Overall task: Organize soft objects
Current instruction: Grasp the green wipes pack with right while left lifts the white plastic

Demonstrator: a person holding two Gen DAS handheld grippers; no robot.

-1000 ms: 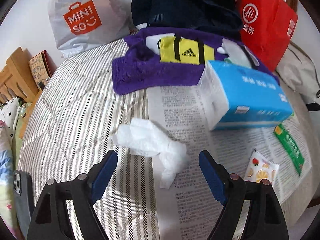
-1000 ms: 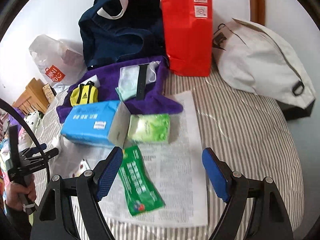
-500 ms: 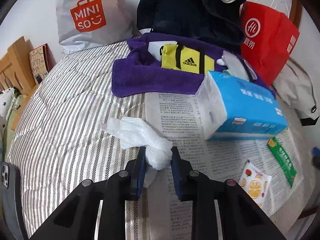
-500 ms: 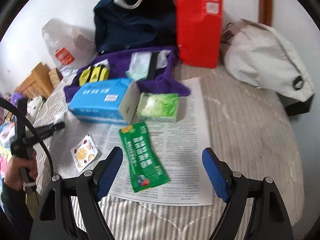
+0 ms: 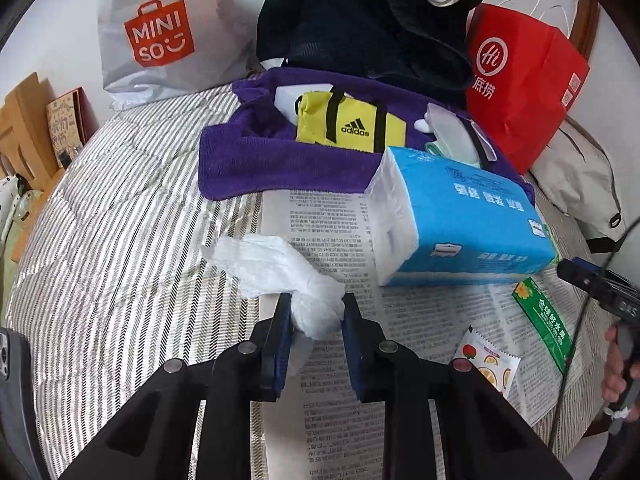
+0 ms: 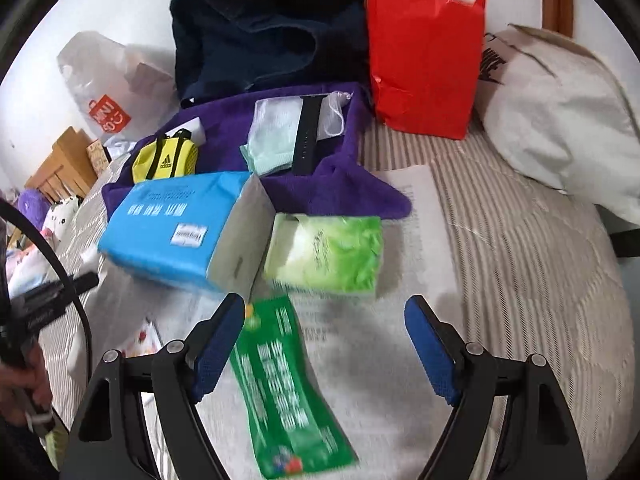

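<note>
My left gripper [image 5: 314, 312] is shut on one end of a crumpled white tissue [image 5: 276, 264] that lies across the striped quilt [image 5: 100, 240] and the edge of a newspaper [image 5: 328, 408]. A blue tissue pack [image 5: 460, 224] lies just right of it. My right gripper [image 6: 324, 340] is open and empty above the newspaper [image 6: 416, 216], over a green sachet [image 6: 280, 392], with a green tissue pack [image 6: 332, 252] and the blue tissue pack [image 6: 176, 224] just beyond. A purple towel [image 5: 256, 156] behind holds a yellow Adidas pouch [image 5: 348, 124].
At the back stand a Miniso bag [image 5: 156, 36], a dark blue bag [image 5: 360, 20] and a red paper bag [image 5: 516, 80]. A white waist bag [image 6: 560, 120] lies at the right. A fruit sachet [image 5: 488, 360] lies on the newspaper. A phone [image 5: 8, 364] lies at the left edge.
My left gripper closed on the white tissue half a second ago and has held it since. My right gripper has moved closer to the green sachet and tissue packs, still open.
</note>
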